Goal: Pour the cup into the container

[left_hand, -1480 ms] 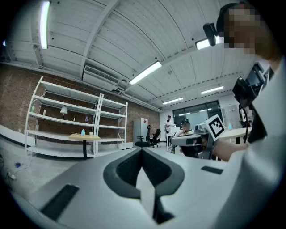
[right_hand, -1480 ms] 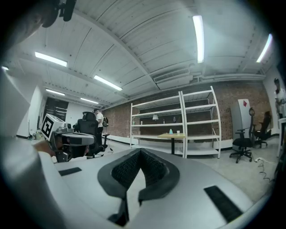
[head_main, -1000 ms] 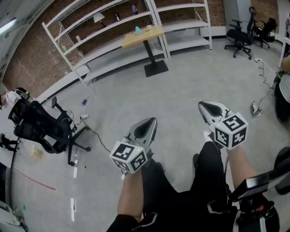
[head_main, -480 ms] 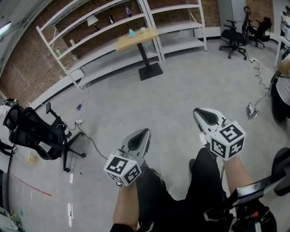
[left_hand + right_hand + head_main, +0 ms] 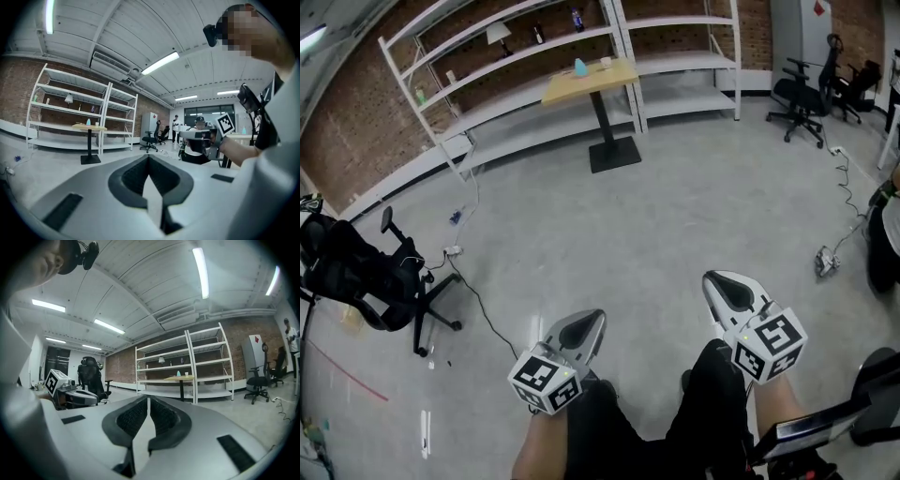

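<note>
Far across the room, a wooden table point(image 5: 592, 79) carries a small white cup point(image 5: 606, 63) and a teal container point(image 5: 580, 67). Both also show small in the left gripper view, the cup point(image 5: 97, 123) beside the teal container point(image 5: 88, 122), and in the right gripper view, the cup point(image 5: 186, 374) and teal container point(image 5: 178, 373). My left gripper point(image 5: 600, 315) and right gripper point(image 5: 713, 278) hover low over the person's legs, far from the table. Both are shut with nothing between their jaws, as seen for the left gripper point(image 5: 149, 157) and the right gripper point(image 5: 147, 400) in their own views.
White shelving point(image 5: 516, 56) lines the brick wall behind the table. A black office chair point(image 5: 366, 277) stands at the left with cables point(image 5: 469, 291) on the floor. More chairs point(image 5: 802, 94) stand at the far right, near a seated person point(image 5: 199, 140).
Both grippers have sunk lower in the head view and come nearer to the person's body. Their jaws stayed shut. The table looks much the same distance away.
</note>
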`<state>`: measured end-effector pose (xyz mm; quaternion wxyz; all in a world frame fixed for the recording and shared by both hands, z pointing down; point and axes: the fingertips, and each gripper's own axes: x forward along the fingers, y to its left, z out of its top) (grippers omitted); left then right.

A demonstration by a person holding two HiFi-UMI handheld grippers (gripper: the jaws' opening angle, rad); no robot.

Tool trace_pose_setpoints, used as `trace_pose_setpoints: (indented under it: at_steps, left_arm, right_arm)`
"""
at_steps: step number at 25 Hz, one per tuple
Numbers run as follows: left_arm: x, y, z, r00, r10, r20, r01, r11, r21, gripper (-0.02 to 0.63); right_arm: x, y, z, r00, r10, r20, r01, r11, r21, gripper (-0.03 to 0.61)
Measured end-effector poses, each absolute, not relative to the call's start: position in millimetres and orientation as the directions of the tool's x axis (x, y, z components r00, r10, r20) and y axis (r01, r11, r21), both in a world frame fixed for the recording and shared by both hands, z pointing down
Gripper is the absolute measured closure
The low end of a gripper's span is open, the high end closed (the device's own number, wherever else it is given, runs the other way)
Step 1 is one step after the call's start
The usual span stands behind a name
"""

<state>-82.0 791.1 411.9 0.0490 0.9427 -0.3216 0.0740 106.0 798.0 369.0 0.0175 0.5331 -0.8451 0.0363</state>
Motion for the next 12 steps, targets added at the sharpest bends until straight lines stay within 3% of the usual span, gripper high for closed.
trace_pose_setpoints:
  at_steps: [12]
  left_arm:
    - [-99.6, 696.6, 353.8, 0.755, -0.649, 0.094, -0.649, -0.76, -0.036, 0.618]
  right_arm:
    - [92.7, 691.1, 316.9, -0.451, -0.892, 0.012, -0.892, 0.451, -0.002, 0.575]
